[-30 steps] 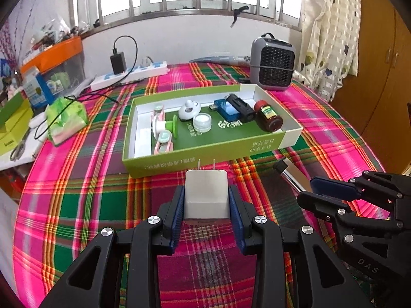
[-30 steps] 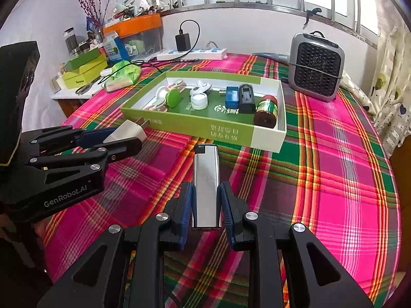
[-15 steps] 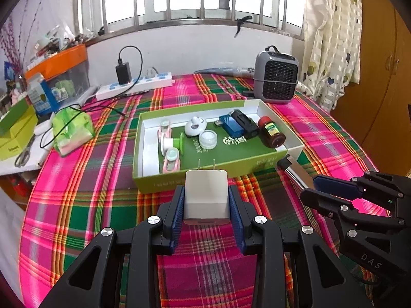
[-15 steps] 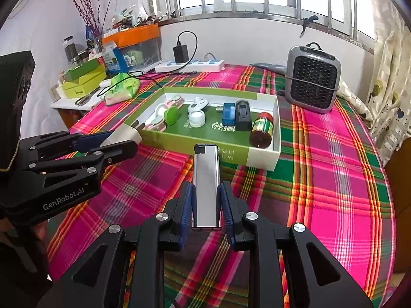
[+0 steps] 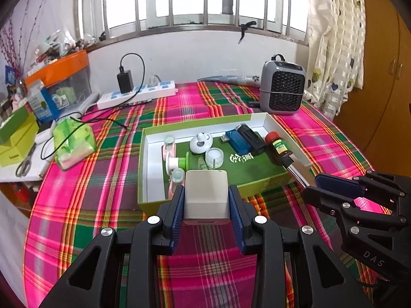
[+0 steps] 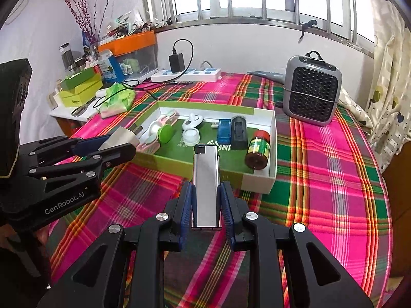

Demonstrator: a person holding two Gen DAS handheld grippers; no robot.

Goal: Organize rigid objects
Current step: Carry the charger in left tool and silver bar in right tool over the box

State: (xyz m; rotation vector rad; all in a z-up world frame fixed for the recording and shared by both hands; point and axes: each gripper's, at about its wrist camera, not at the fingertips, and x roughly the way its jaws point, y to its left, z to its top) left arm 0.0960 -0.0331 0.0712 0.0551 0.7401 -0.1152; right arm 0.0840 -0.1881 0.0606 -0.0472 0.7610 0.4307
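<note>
We hold a white plug adapter (image 5: 206, 194) clamped in our left gripper (image 5: 206, 200), above the near wall of the green box (image 5: 259, 183). Our right gripper (image 6: 206, 202) is clamped on a silver lighter (image 6: 206, 184), also raised just in front of the box. The box sits open on the plaid desk (image 6: 328, 174). Inside it lie a brown bottle (image 6: 257, 151) on its side by the right wall, a black block (image 6: 239, 133), a blue USB stick (image 6: 224, 131), a small round white jar (image 6: 191, 136), a white rounded gadget (image 6: 191, 122), and pink-and-green pieces (image 6: 160, 133) at the left end.
</note>
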